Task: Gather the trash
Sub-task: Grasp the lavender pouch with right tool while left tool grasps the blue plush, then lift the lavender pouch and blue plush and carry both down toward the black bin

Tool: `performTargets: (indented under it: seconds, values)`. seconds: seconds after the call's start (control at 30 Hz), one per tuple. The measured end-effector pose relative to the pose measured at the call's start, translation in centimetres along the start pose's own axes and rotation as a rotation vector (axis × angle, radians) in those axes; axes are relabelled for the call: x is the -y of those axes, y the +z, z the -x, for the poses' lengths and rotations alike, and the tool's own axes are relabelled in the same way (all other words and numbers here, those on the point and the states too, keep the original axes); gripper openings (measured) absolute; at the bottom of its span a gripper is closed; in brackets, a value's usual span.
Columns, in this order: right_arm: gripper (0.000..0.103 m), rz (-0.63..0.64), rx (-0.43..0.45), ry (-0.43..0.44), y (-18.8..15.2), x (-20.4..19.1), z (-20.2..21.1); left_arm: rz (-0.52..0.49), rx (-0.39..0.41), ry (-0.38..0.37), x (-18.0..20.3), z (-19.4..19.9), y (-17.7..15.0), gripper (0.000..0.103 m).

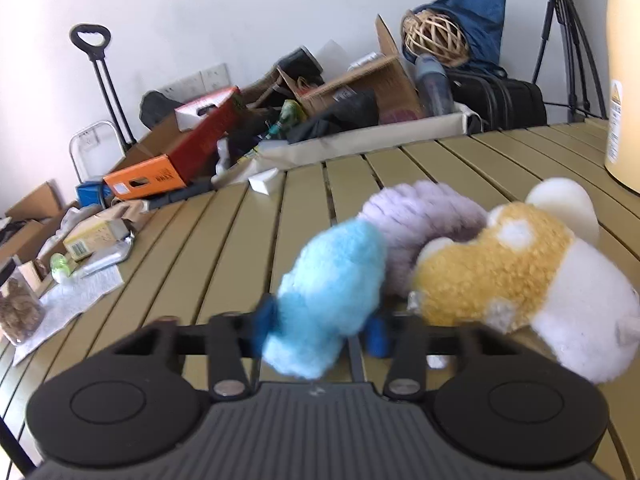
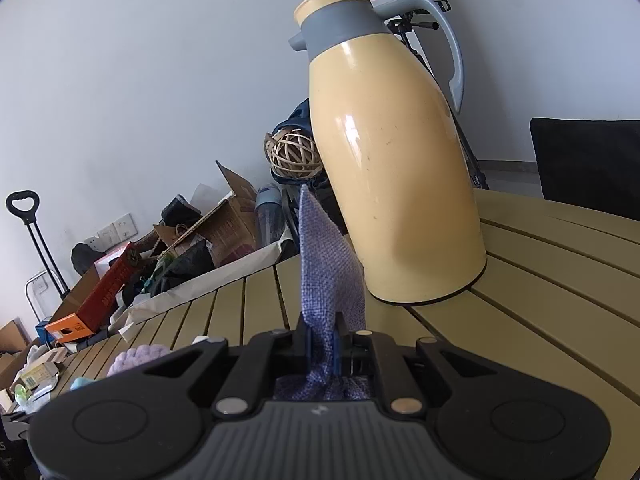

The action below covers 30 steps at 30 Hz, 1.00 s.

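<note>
- Pinching the blue plush toy (image 1: 332,292) with my left gripper (image 1: 320,328), I have its blue pads sunk into the fluff on either side; the grip sits low on the toy, so it could swing or slip free when I lift.
- Lying right against it on the slatted table (image 1: 200,248) are the lilac plush (image 1: 424,220) and the tan-and-white plush (image 1: 516,276); tangled fur could drag either one along.
- My right gripper (image 2: 322,346) is pressed together on the purple woven cloth (image 2: 328,264), which stands up in front of the lens and hides part of my view.
- Just beyond that cloth stands the yellow thermos jug (image 2: 396,160); a careless sweep of my right hand could knock it over.
- Real litter, the paper and tube (image 1: 104,264) at the table's left edge, lies well apart, so I may be gathering the wrong things.
</note>
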State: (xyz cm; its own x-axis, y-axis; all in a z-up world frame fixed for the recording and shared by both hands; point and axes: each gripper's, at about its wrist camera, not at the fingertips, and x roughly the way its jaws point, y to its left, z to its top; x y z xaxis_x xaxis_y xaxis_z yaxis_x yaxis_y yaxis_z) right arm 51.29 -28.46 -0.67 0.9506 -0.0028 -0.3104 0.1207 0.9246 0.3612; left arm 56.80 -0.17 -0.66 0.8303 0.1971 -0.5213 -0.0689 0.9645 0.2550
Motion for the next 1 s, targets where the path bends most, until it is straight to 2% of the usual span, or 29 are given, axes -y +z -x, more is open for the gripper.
performTargets:
  seconds: [0.07,0.5,1.0]
  values:
    - [0.009,0.000,-0.002,0.000,0.0,-0.1,0.0,0.005,0.008,0.001,-0.1,0.1,0.0,0.035]
    - [0.009,0.007,0.007,0.038,-0.2,-0.9,0.5,0.081,0.058,0.045,-1.3,1.9,0.4,0.034]
    - [0.009,0.026,0.020,0.130,-1.1,-2.5,5.0,0.170,0.141,0.004,-3.4,9.3,-0.5,0.034]
